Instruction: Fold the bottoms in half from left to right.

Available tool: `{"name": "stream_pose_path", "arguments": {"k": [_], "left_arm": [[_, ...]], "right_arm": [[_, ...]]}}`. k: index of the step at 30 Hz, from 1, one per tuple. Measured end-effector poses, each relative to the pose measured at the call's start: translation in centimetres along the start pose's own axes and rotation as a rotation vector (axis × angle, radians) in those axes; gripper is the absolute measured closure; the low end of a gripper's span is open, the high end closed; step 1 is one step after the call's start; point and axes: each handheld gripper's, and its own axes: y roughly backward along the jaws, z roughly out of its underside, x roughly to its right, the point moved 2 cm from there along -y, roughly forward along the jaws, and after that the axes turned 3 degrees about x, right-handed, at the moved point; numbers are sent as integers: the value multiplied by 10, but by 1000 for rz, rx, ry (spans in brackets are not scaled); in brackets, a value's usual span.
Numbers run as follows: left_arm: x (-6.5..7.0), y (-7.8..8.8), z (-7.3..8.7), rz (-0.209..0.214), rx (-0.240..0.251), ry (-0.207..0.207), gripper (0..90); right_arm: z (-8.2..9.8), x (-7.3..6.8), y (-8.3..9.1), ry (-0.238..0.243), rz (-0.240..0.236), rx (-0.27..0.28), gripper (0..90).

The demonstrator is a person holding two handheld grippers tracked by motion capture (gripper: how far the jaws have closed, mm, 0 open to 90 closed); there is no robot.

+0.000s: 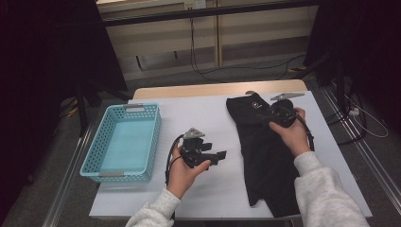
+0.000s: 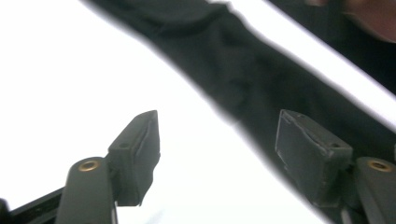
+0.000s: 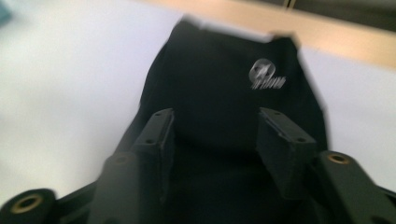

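- High view: black garment (image 1: 265, 151) lies folded lengthwise on the white surface (image 1: 208, 113), right of centre, running from the far edge toward the person's side. A small pale logo sits near its far end.
- High view: left claw (image 1: 218, 155) is in the person's left hand (image 1: 182, 172), over bare surface just left of the garment, pointing toward it. Jaws stand apart, nothing between them.
- High view: right claw (image 1: 261, 115) is in the right hand (image 1: 294, 133), over the far part of the garment, close to the logo. Can't tell from here whether it touches the cloth.
- High view: light blue basket (image 1: 152, 142) sits at the left of the surface, well apart from the garment and both claws.
- Left gripper view: left claw (image 2: 217, 140) has its jaws wide; white surface (image 2: 70, 84) shows between them. The garment (image 2: 243, 79) crosses diagonally beyond the tips, and the right-hand pad (image 2: 308, 149) lies in front of its edge. No cloth gripped.
- Right gripper view (blurred): right claw (image 3: 215, 128) jaws about half open, both over the garment (image 3: 210, 84). Logo (image 3: 267, 73) just past the tips. Pads aren't pinching cloth. Wooden edge (image 3: 336, 35) of the surface shows beyond the garment's far end.
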Motion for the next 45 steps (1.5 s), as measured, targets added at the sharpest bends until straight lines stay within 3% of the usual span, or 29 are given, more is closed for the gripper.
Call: {"name": "stream_pose_path", "arguments": {"k": [1, 6, 13, 18, 25, 31, 41, 45], "left_arm": [[-4, 1, 2, -13, -10, -4, 292], [-27, 5, 14, -51, -38, 23, 254], [-47, 10, 27, -77, -92, 15, 200], [-50, 15, 30, -76, -93, 22, 194], [-52, 15, 34, -88, -118, -2, 182], [-55, 13, 33, -94, -116, -6, 178], [-53, 7, 29, -85, -123, -27, 150], [-54, 7, 27, -75, -121, -54, 120]], "right_arm": [[9, -6, 1, 28, -2, -24, 458], [39, -22, 13, 67, -42, -45, 397], [78, -29, 37, 47, -58, -60, 360], [85, -30, 56, 17, -55, -25, 366], [106, -20, 71, 15, -19, -76, 371], [114, -17, 85, -18, -31, -68, 404], [131, -11, 105, -33, 1, -85, 452], [140, -10, 110, -43, 12, -93, 467]]}}
